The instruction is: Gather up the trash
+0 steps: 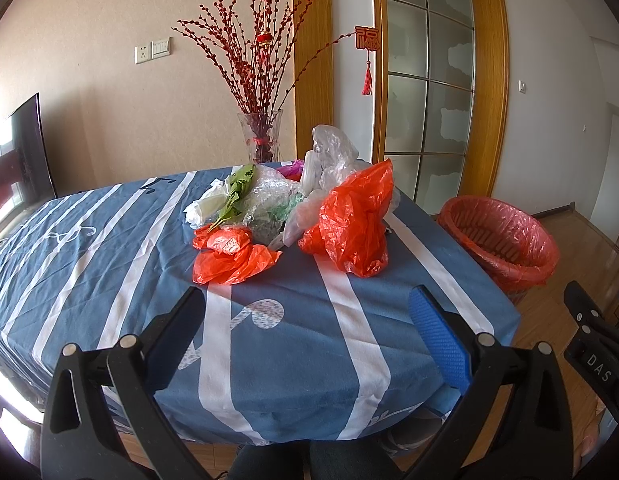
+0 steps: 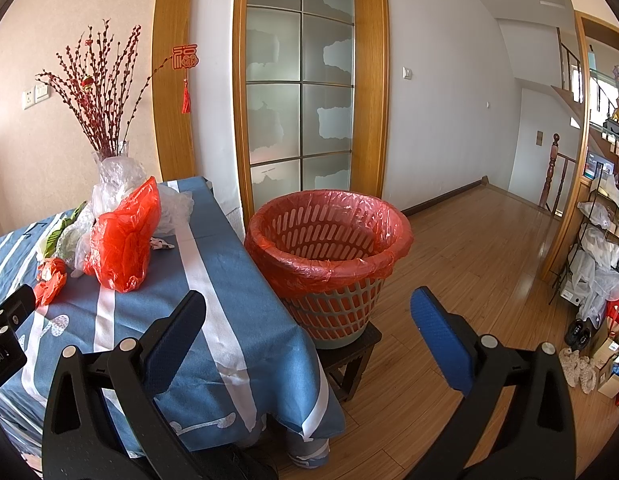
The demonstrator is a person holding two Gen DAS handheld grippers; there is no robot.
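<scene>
- Surface point(image 1: 109, 248): trash pile toward its far edge; lined basket point(image 2: 329, 240) just off its right edge.
- Large red bag point(image 1: 353, 220): loose, could snag neighbours when pulled.
- Left tongs point(image 1: 309, 312), right tongs point(image 2: 309, 312): wide, empty.

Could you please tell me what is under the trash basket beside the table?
The trash basket stands on a small dark wooden stool on the floor. The tablecloth hides the stool's left side.
</scene>
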